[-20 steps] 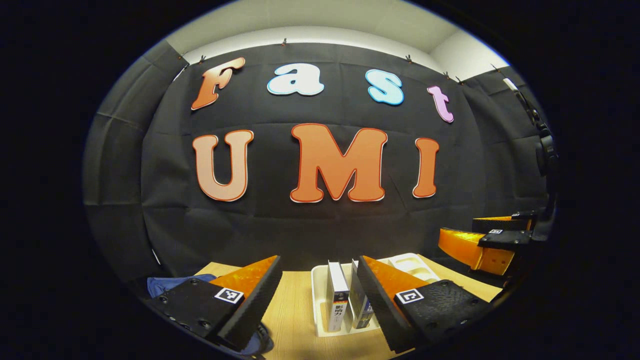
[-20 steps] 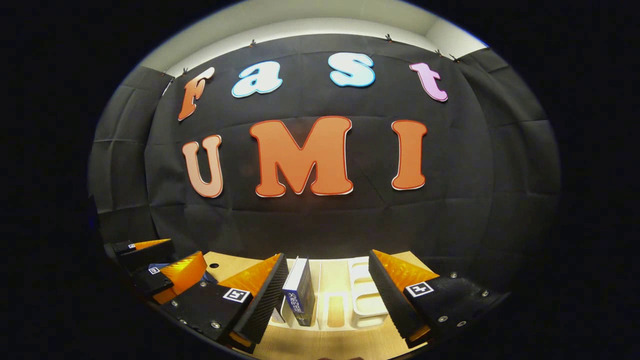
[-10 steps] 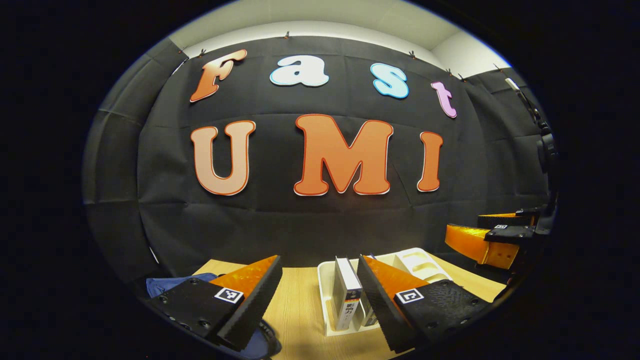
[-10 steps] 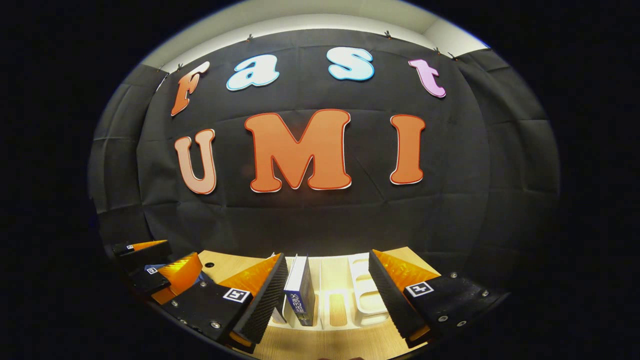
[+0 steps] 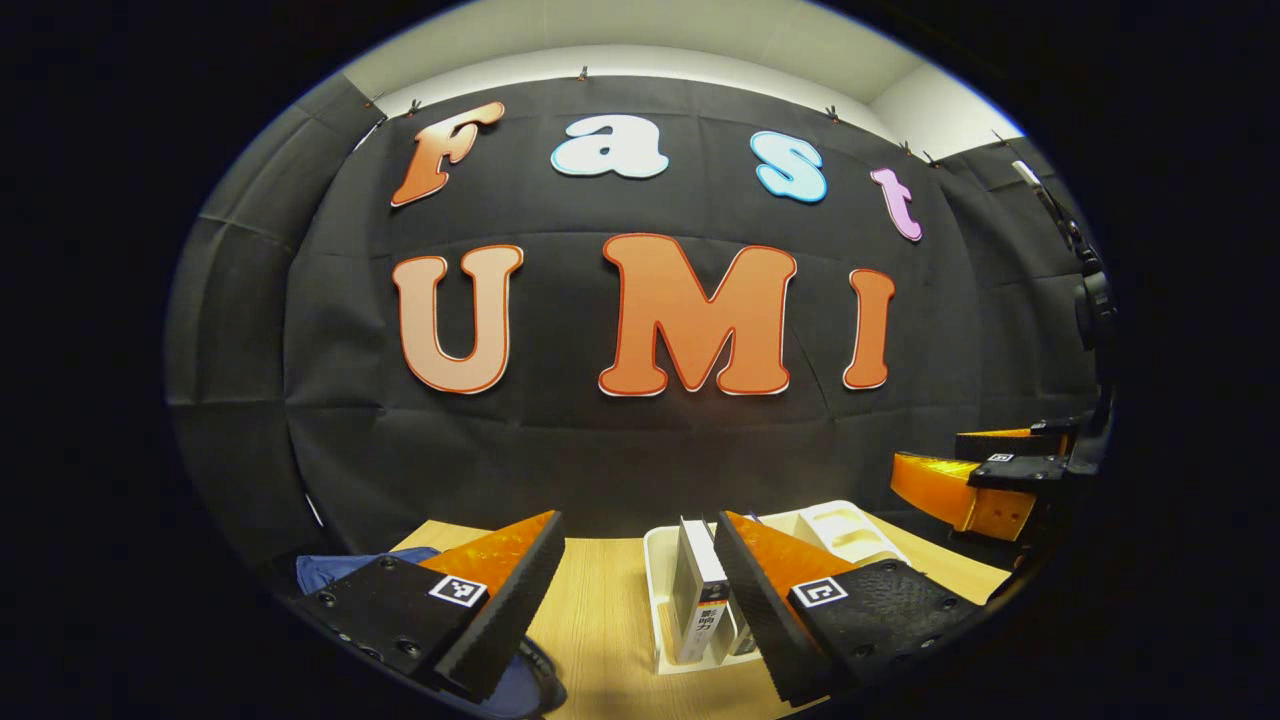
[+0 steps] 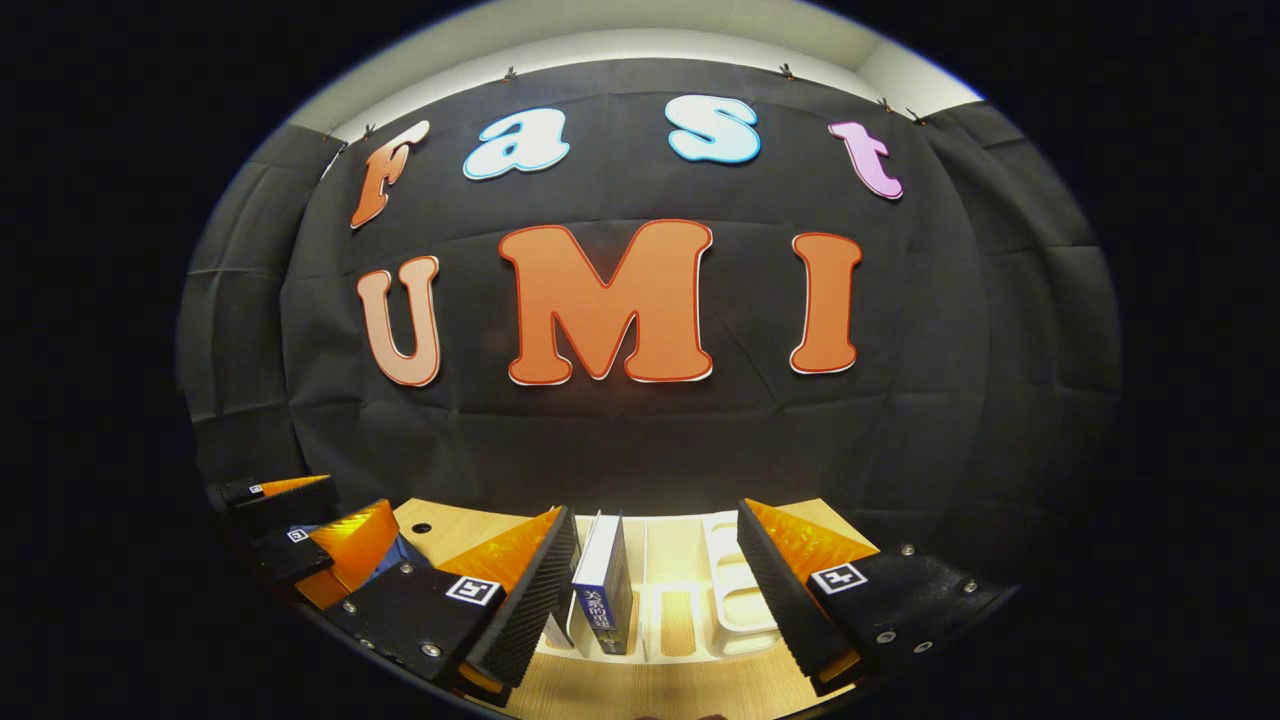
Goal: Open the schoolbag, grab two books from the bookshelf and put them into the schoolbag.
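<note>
Above the wooden table (image 5: 600,620), the left gripper (image 5: 640,600) and right gripper (image 6: 655,590) are both hovering spread wide, gripping nothing. Two books (image 5: 700,600) are standing in the white bookshelf (image 6: 735,610); the blue schoolbag (image 5: 335,568) is lying leftward.

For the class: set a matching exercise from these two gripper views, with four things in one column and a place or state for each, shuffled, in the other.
Things:
1. white-spined book
2. blue-spined book
3. blue fabric schoolbag
4. white plastic slotted bookshelf

Places or states:
A. lying at the table's left edge in the left gripper view
B. upright between the left gripper's fingers
C. holding the upright books
D. upright beside the right gripper's left finger

Pairs: 1-B, 2-D, 3-A, 4-C
</note>
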`<state>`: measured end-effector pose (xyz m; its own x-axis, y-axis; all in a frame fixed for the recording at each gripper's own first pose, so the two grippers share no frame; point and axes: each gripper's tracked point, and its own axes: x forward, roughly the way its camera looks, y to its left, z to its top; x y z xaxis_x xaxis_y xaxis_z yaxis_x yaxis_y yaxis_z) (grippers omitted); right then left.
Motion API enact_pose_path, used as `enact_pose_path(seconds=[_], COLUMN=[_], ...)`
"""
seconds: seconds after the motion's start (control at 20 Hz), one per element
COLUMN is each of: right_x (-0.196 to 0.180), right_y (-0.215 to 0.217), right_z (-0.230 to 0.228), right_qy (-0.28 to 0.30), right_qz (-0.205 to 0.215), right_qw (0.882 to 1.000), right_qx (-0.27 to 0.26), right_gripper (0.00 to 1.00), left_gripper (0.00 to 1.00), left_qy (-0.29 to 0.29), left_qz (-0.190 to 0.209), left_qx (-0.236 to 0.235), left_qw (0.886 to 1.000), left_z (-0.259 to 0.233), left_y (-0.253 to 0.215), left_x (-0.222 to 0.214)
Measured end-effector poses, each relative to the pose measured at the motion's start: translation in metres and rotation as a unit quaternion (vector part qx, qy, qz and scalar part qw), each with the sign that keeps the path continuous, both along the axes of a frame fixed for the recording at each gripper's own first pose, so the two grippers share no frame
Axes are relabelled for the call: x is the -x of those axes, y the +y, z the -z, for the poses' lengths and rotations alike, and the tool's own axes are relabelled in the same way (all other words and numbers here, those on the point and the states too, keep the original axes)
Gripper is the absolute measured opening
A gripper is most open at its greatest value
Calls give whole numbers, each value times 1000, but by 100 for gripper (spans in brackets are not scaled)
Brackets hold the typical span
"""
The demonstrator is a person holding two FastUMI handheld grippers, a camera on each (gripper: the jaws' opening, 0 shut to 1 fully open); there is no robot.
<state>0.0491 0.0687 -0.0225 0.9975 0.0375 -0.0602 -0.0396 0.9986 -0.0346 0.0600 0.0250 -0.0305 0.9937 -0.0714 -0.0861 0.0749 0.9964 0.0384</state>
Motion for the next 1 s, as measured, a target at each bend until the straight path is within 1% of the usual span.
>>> enact_pose_path(seconds=[0.1,0.25,0.4,0.55,0.65,1.0], right_x=[1,2,4,7,8,10], right_y=[1,2,7,9,10,16], right_z=[5,3,4,7,9,16], right_qy=[8,7,6,8,10,12], right_qz=[-3,-6,-14,-20,-22,-28], right_qw=[1000,1000,1000,1000,1000,999], right_qx=[1,-1,0,5,6,9], right_gripper=[97,97,97,97,97,97], left_gripper=[94,94,94,94,95,95], left_qy=[6,2,-1,-6,-8,5], left_qz=[4,1,5,-11,-17,-20], left_qx=[-2,-4,8,11,8,-11], left_qw=[1000,1000,1000,1000,1000,1000], left_z=[2,-1,-3,-3,-1,8], left_y=[-2,2,0,10,14,21], left_x=[3,7,11,13,15,20])
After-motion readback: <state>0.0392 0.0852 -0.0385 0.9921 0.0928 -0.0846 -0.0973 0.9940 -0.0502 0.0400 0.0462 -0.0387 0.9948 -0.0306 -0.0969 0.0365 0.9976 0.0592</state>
